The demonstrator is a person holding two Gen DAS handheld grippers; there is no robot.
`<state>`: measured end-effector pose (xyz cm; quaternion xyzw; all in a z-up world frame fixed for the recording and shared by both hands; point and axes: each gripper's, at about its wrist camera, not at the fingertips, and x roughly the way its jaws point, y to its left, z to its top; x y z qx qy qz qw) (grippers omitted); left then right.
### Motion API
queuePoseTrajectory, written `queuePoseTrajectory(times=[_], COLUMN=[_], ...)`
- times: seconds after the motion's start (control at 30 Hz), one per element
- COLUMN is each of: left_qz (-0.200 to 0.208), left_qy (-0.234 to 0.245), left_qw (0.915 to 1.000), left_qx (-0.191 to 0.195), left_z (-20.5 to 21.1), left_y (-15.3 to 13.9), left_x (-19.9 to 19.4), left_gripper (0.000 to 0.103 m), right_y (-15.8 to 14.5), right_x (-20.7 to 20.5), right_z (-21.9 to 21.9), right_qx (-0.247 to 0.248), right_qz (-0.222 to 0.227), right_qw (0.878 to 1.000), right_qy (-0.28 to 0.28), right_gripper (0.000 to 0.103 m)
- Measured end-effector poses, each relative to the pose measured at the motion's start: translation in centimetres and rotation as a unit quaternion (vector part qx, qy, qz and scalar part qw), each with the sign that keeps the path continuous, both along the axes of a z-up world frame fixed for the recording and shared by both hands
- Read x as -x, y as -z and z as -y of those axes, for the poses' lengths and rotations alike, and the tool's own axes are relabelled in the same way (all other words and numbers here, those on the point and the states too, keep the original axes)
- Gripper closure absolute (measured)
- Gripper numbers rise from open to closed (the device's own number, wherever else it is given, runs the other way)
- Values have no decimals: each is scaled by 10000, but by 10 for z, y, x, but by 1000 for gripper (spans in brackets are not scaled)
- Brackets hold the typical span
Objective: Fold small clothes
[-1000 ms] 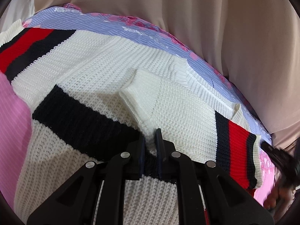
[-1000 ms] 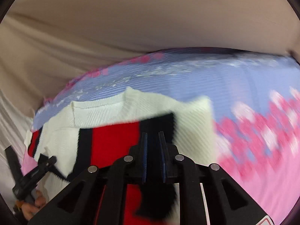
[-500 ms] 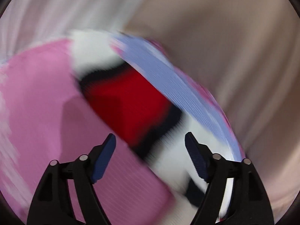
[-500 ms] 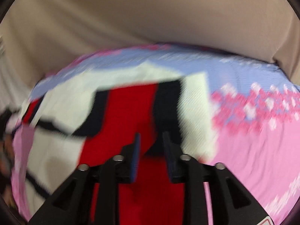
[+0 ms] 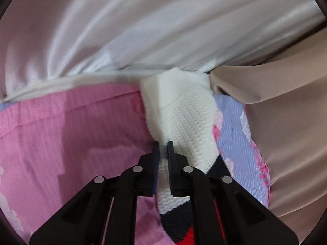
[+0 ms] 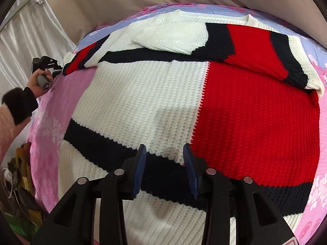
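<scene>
A knit sweater (image 6: 155, 106) in white, red and navy blocks lies spread on the bed, its right sleeve (image 6: 255, 49) folded across the chest. My left gripper (image 5: 163, 149) is shut on the white cuff end of the left sleeve (image 5: 184, 118) at the bed's far left edge; it also shows in the right wrist view (image 6: 59, 69), held by a hand. My right gripper (image 6: 164, 153) is open and empty just above the sweater's lower body.
The bed has a pink floral sheet (image 5: 61, 143) and a lilac sheet (image 5: 235, 130). Beige (image 5: 286, 122) and white satin (image 5: 143, 20) curtains hang close behind the bed. Clutter lies on the floor (image 6: 18, 179) at the left.
My left gripper opened, swung left and shut on the left sleeve cuff. My right gripper let go of the right sleeve, which now lies folded, and drew back over the body.
</scene>
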<state>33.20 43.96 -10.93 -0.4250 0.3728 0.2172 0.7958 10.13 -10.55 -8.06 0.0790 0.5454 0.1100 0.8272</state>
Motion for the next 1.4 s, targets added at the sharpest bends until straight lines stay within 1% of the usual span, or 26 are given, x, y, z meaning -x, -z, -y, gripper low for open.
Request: queuePoseTrajectory(times=[0.1,0.13,0.2,0.27,0.3,0.33,0.43,0.47,0.5,0.53,0.57,0.6,0.63,0.67,0.7,0.73,0.77,0.83,0.9,1.0,1.1,1.17,1.2,1.23,1.27,1.4], left_qz=[492,797,1186,1688,1829,2008,2111,2016,1880,1670,1307,1078,859,774,726,732,712,660,547,440,375,506,567,668,698,835], left_qy=[500,825,1477,2324,2619,3087,3968,4187,4289,4381,4433,4379,4267,4215,4092,3975,3749,3269,2641,1943,1694,1553,1514,1488,1476,1456], left_qw=[9956,9903,9761,9492,9385,9217,8898,8828,8813,8817,8860,8920,9001,9035,9095,9145,9240,9422,9615,9755,9783,9779,9776,9764,9757,9727], left_qx=[-623,-788,-1063,-1288,-1310,-1216,-792,-694,-634,-527,-382,-321,-205,-80,80,173,253,313,522,935,1128,1308,1348,1415,1460,1603], left_z=[35,59,115,193,222,269,368,401,424,447,470,478,483,484,475,466,447,415,372,323,304,293,285,284,283,293], left_y=[-46,-69,-110,-153,-164,-178,-179,-169,-157,-138,-109,-91,-70,-58,-48,-44,-42,-38,-30,-15,-7,-5,-5,-10,-13,-23], left_x=[0,4,8,19,24,32,51,57,60,65,69,74,88,96,105,111,118,122,119,113,102,99,98,95,93,97], left_gripper=[99,100,100,100,100,100,99,97,93,87,67,60,60,60,60,60,58,56,54,54,56,61,65,77,80,78], right_y=[-2,-2,-3,-8,-10,-13,-24,-25,-25,-25,-23,-21,-19,-19,-21,-24,-26,-32,-32,-15,10,14,12,9,4,-49], right_x=[-1,-6,-11,-15,-16,-18,-16,-14,-12,-10,-8,-7,-6,-6,-7,-9,-12,-27,-52,-90,-115,-123,-128,-132,-134,-123], right_z=[4,7,15,31,38,45,77,88,101,111,124,135,144,154,163,170,176,187,188,188,186,178,173,172,175,197], right_qx=[-28,-75,-194,-341,-391,-410,-399,-368,-336,-320,-291,-230,-179,-143,-156,-233,-382,-726,-772,-748,-1167,-1237,-1251,-1416,-1569,-1817], right_qz=[40,57,83,144,189,238,450,498,529,540,551,544,523,513,536,583,630,720,762,579,299,337,335,307,383,1130], right_qw=[9999,9998,9994,9982,9974,9967,9933,9922,9908,9896,9883,9873,9867,9860,9853,9848,9838,9810,9812,9822,9756,9743,9755,9745,9714,9589], right_qy=[116,160,284,475,572,666,984,1084,1202,1290,1392,1477,1528,1580,1612,1622,1633,1652,1596,1622,1834,1850,1781,1713,1742,1866], right_gripper=[61,61,61,61,61,61,60,59,57,55,55,54,54,54,54,52,49,37,34,33,35,56,83,92,92,93])
